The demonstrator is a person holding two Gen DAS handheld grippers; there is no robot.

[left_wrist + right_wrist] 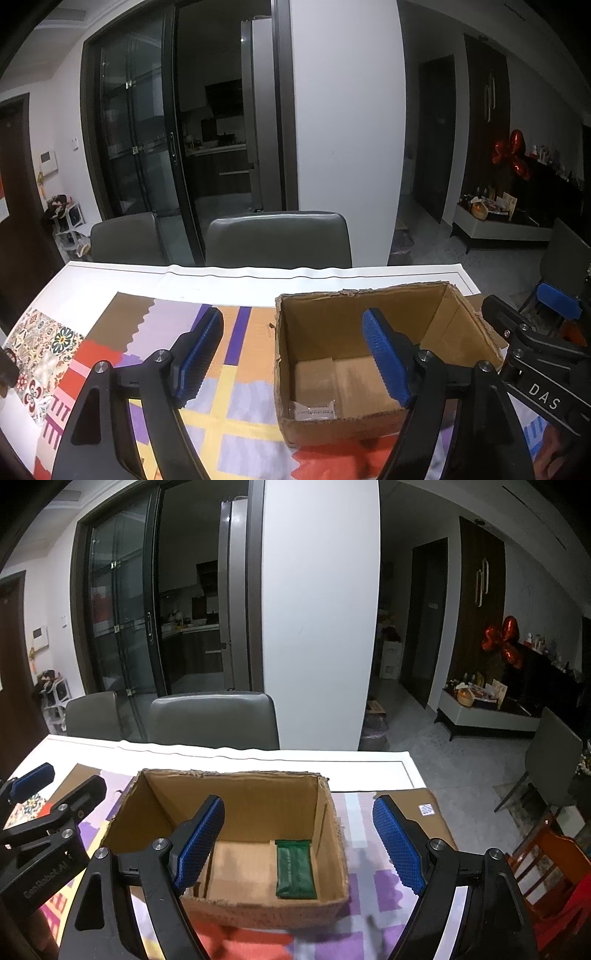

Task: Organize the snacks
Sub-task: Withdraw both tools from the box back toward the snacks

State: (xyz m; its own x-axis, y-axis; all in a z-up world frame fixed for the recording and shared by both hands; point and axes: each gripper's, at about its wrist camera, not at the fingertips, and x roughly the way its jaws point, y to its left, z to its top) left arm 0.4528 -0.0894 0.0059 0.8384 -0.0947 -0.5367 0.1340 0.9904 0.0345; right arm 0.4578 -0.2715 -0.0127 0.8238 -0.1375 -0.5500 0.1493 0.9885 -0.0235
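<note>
Both tongs — left [295,358] and right [299,843] — stand wide and empty above the open brown cardboard box [236,801]. The release step looks complete: a green snack packet [296,867] and a white packet [314,409] lie inside. Next move — locate another snack; none shows on the bench [369,771].

White letters "DAS" on the right gripper [546,373] body, embossed "GenRobot.AI" along the left gripper [55,875] body
</note>
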